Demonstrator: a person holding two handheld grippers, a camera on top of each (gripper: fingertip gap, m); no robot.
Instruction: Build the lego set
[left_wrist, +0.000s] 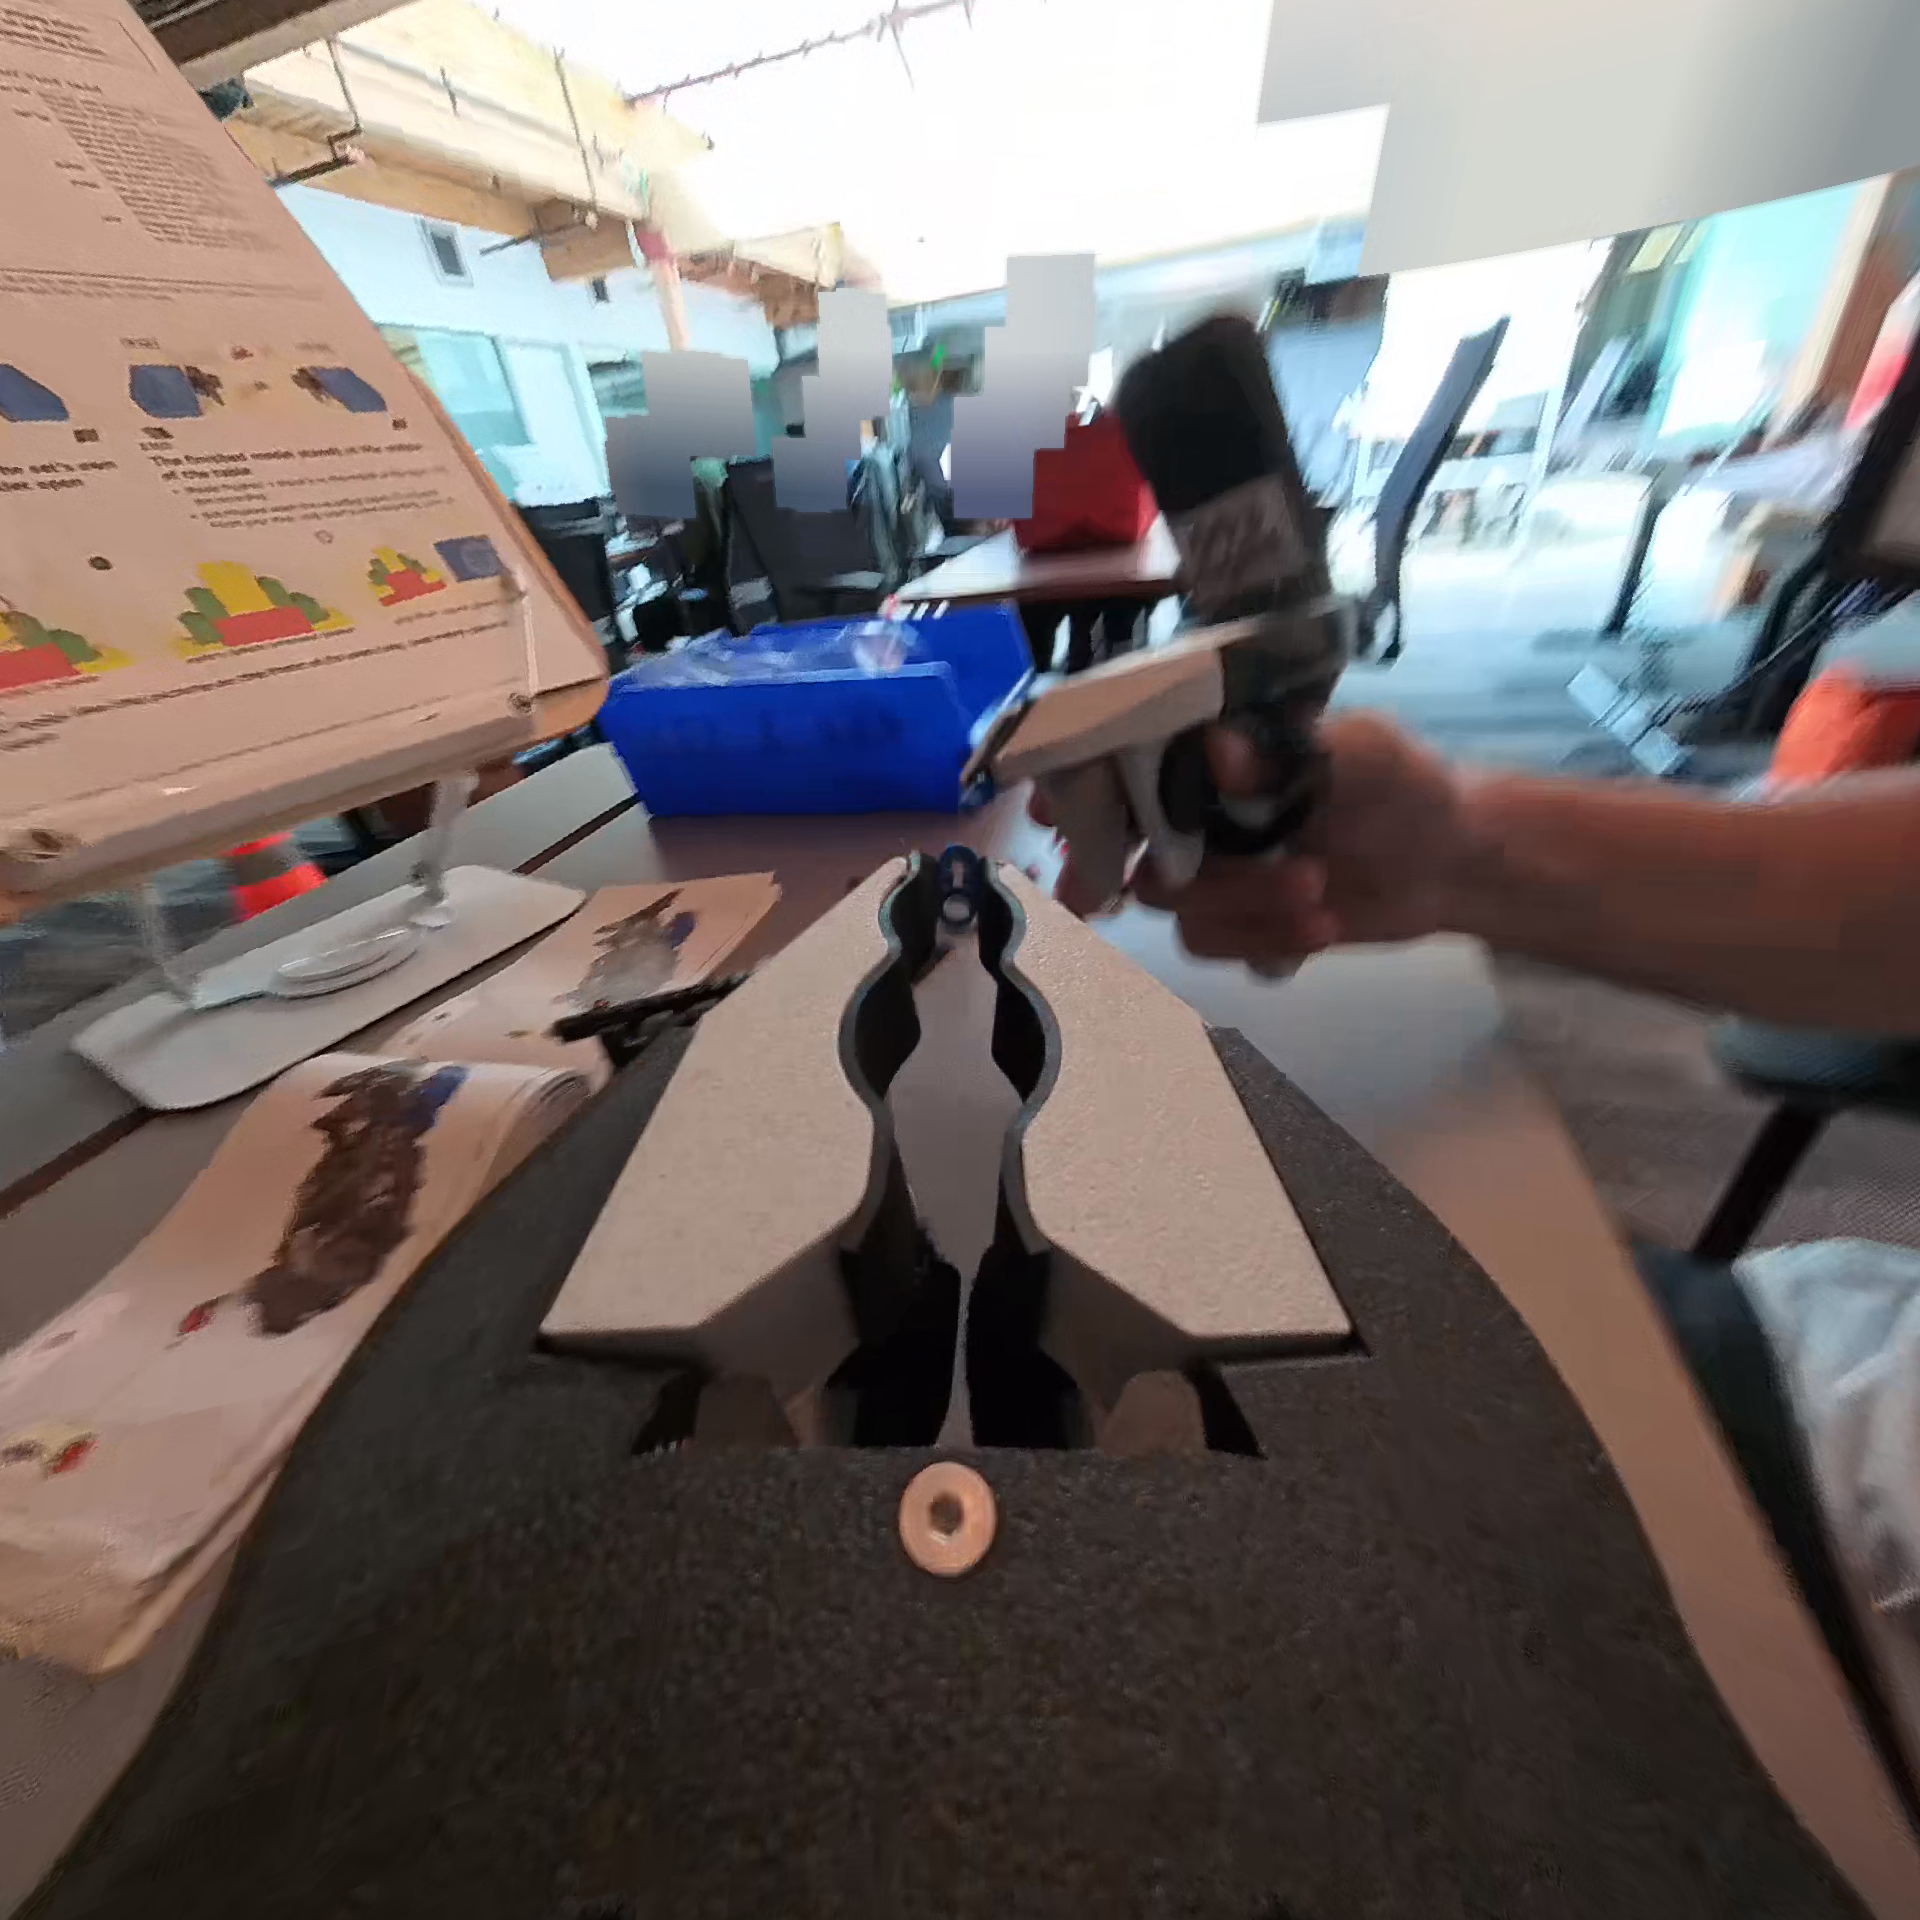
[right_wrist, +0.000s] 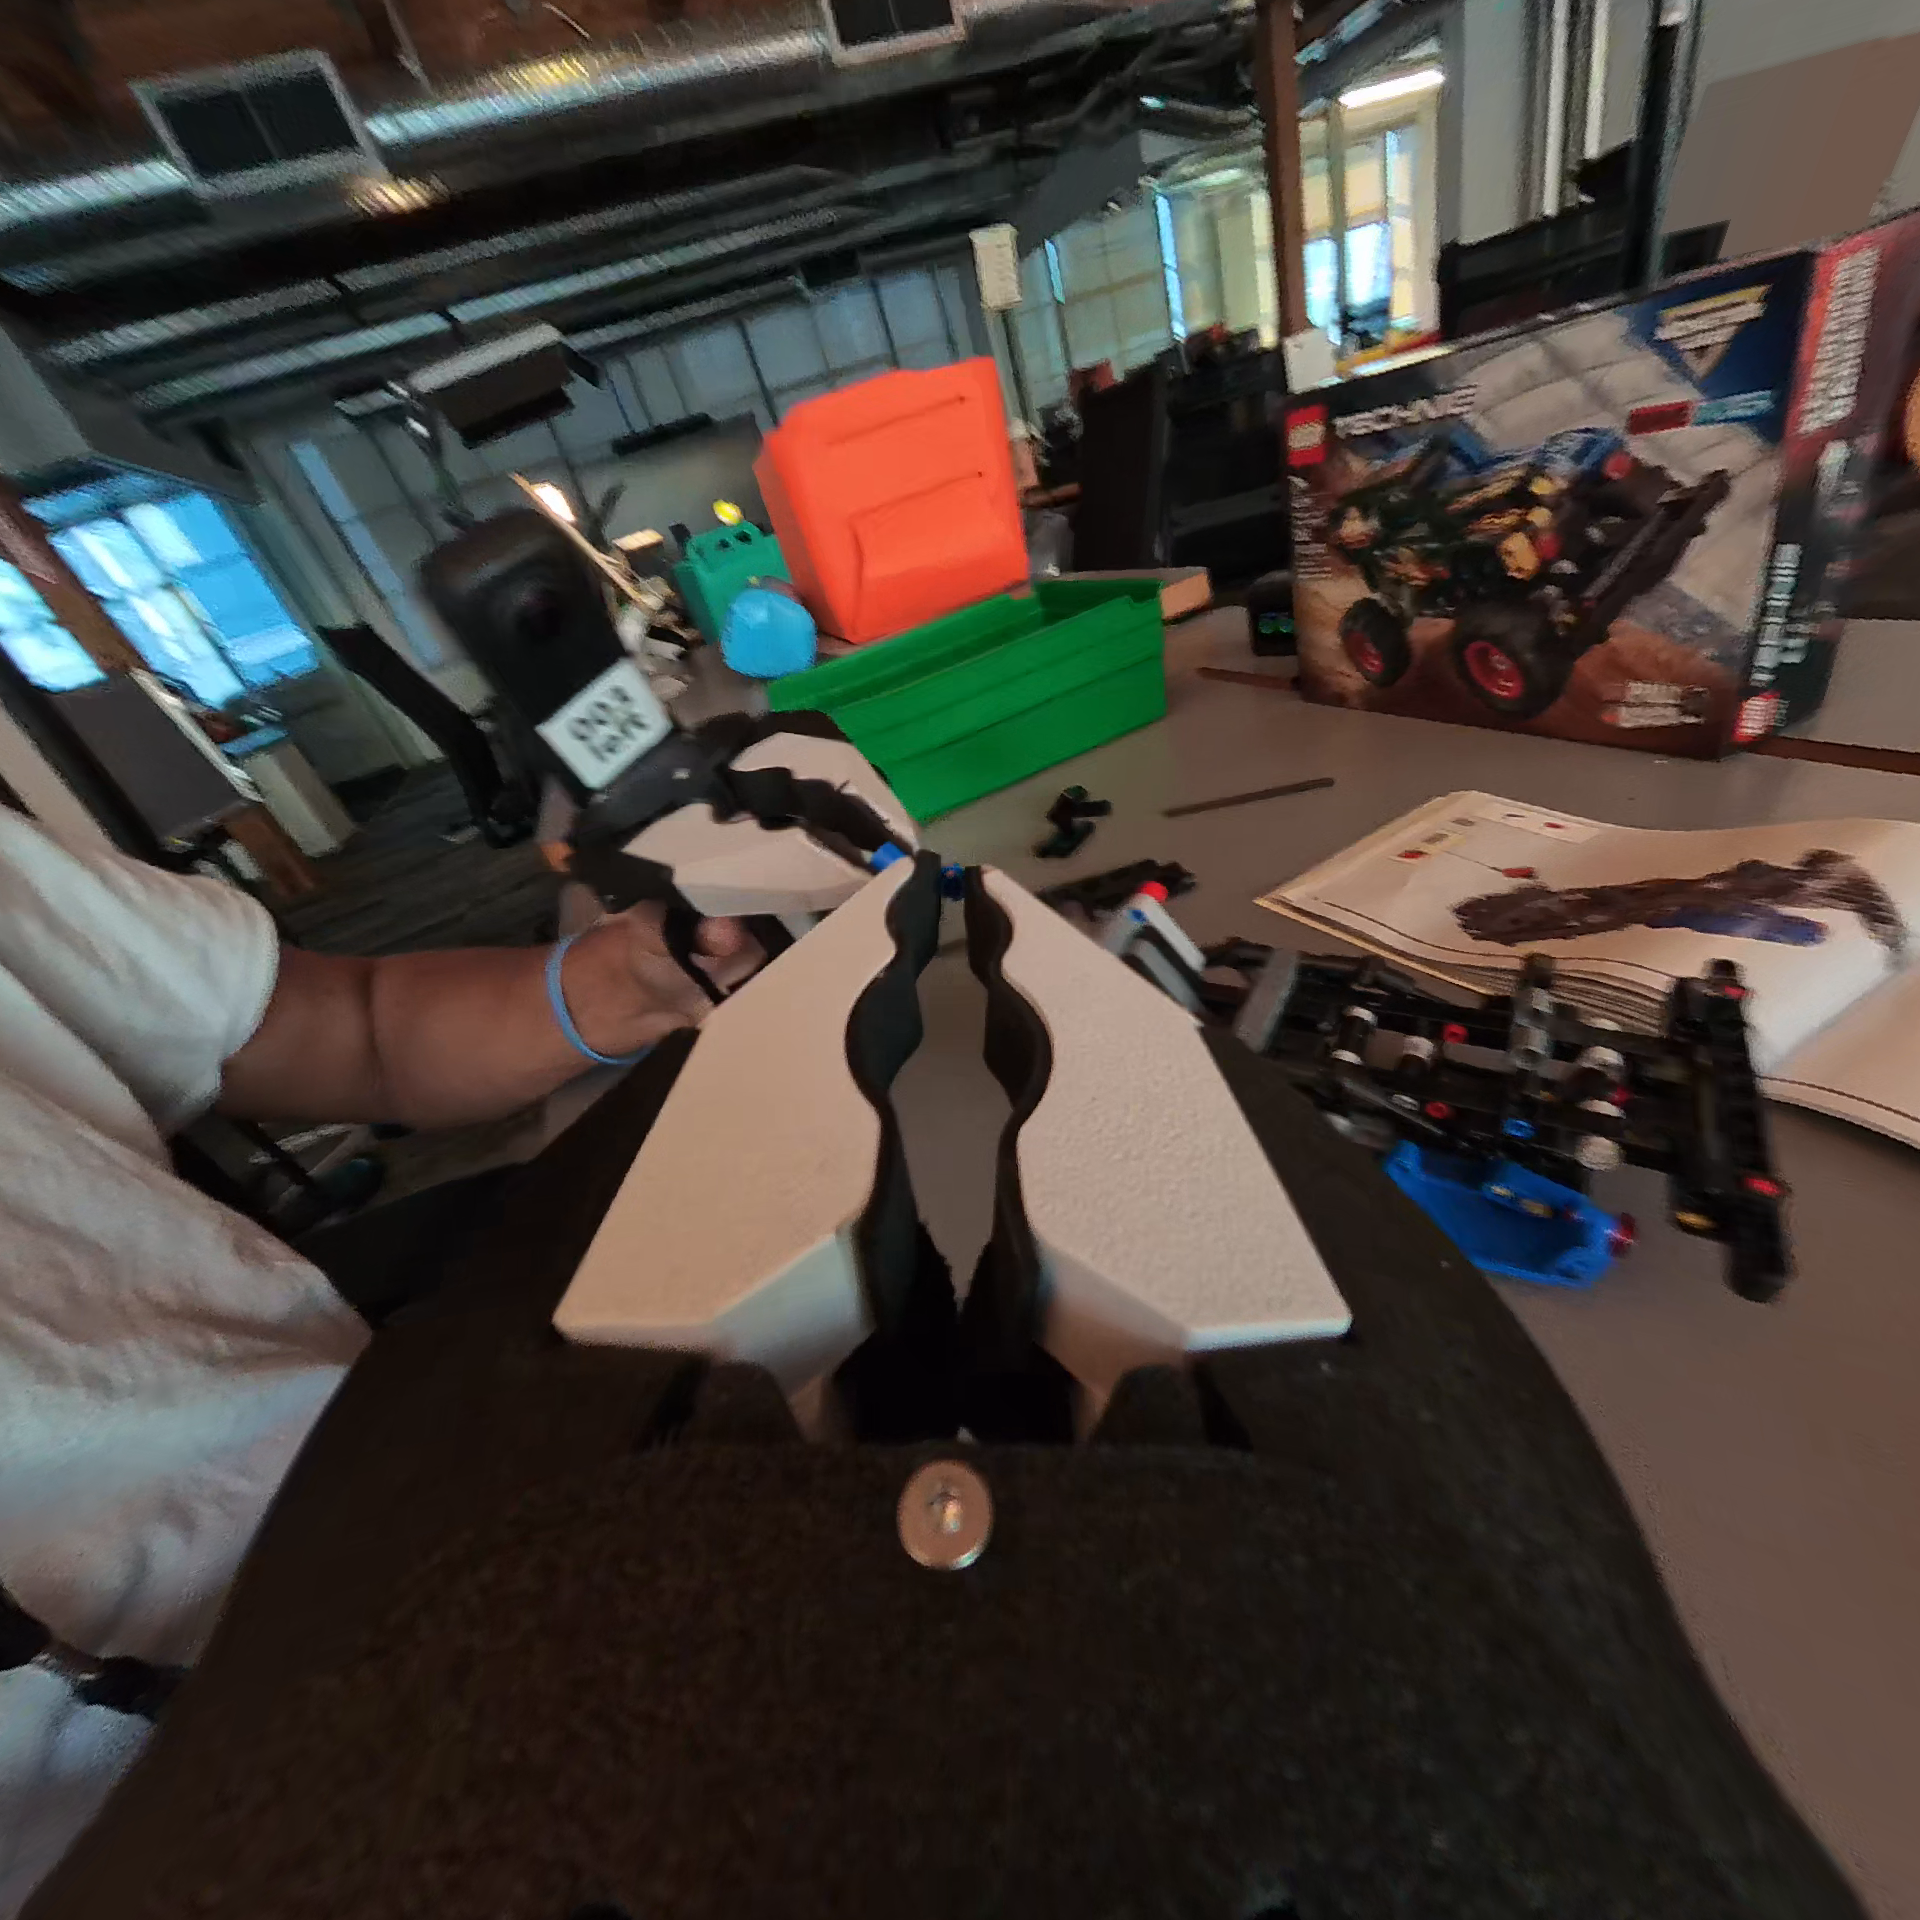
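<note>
Blue connector piece (left_wrist: 956, 896): small, light, rigid, probably slick; left gripper (left_wrist: 954, 883) fingers pinch it; right gripper (right_wrist: 948, 881) fingers nip its other end, left of the black chassis (right_wrist: 1507, 1060).

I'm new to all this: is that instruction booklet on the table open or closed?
Open. The instruction booklet lies spread flat on the table, printed pages facing up, beside the partly built black model.

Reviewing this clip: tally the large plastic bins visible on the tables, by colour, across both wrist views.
Blue bin: 1
Green bin: 1
Orange bin: 1, standing in the green one
Total: 3
</note>
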